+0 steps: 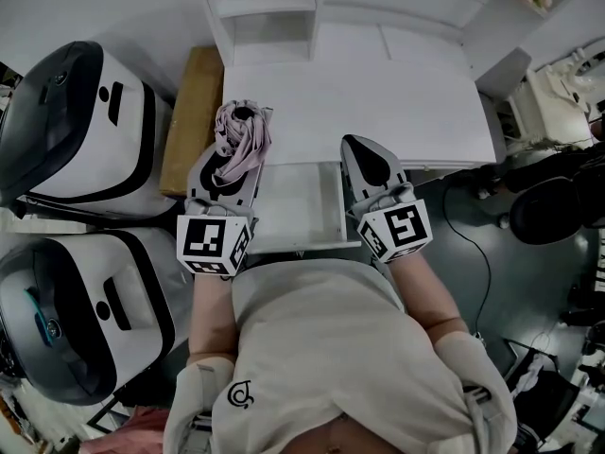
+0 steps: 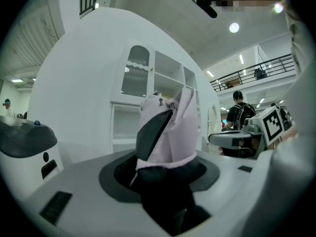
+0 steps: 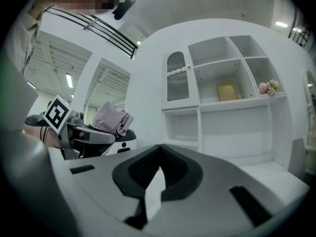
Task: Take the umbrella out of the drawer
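A folded pale pink umbrella (image 1: 246, 132) is clamped between the jaws of my left gripper (image 1: 236, 155), above the left edge of the open white drawer (image 1: 331, 206). In the left gripper view the umbrella (image 2: 173, 125) stands upright between the dark pads, its fabric bunched over them. My right gripper (image 1: 363, 149) hovers level over the drawer's right edge, its jaws together and empty. In the right gripper view the tips (image 3: 159, 153) meet, and the umbrella (image 3: 112, 118) shows off to the left in the other gripper. The visible part of the drawer's inside looks bare.
The drawer belongs to a white desk (image 1: 378, 102) with a shelf unit behind it (image 3: 217, 102). Two large white and black machines (image 1: 85, 121) (image 1: 76, 310) stand at the left, with a brown box (image 1: 192, 112) beside the desk. A dark chair (image 1: 558, 206) and cables are at the right.
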Motion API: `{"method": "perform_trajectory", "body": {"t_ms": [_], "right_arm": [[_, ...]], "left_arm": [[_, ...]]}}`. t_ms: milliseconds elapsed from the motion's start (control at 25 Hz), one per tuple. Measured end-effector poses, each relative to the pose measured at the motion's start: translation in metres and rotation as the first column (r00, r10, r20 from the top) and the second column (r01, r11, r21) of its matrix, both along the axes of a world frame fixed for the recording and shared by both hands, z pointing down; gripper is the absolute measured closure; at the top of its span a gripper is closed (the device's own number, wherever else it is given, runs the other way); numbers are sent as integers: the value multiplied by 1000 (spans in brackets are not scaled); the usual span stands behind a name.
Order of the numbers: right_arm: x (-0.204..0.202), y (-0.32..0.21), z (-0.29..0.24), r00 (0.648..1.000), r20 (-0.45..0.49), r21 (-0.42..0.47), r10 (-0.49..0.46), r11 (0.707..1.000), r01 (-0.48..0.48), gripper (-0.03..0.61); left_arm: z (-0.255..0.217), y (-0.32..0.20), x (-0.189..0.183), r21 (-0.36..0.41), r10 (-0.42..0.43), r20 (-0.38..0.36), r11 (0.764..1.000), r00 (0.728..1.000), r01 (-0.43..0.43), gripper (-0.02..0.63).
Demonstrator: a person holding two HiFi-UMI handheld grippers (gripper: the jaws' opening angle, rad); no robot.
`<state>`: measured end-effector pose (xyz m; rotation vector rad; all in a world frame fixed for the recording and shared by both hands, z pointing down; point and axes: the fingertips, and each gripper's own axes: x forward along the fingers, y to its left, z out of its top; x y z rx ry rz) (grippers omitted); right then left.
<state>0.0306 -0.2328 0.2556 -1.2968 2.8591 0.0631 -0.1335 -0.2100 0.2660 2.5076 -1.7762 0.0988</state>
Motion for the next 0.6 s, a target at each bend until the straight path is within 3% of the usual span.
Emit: {"method": "perform_trajectory", "body": {"t_ms": [600], "right_arm": [[-15, 7, 10, 999, -18, 1, -49, 999, 49, 574]], "left_arm": [[6, -1, 9, -16, 15, -7, 1000, 1000, -15, 388]]}}
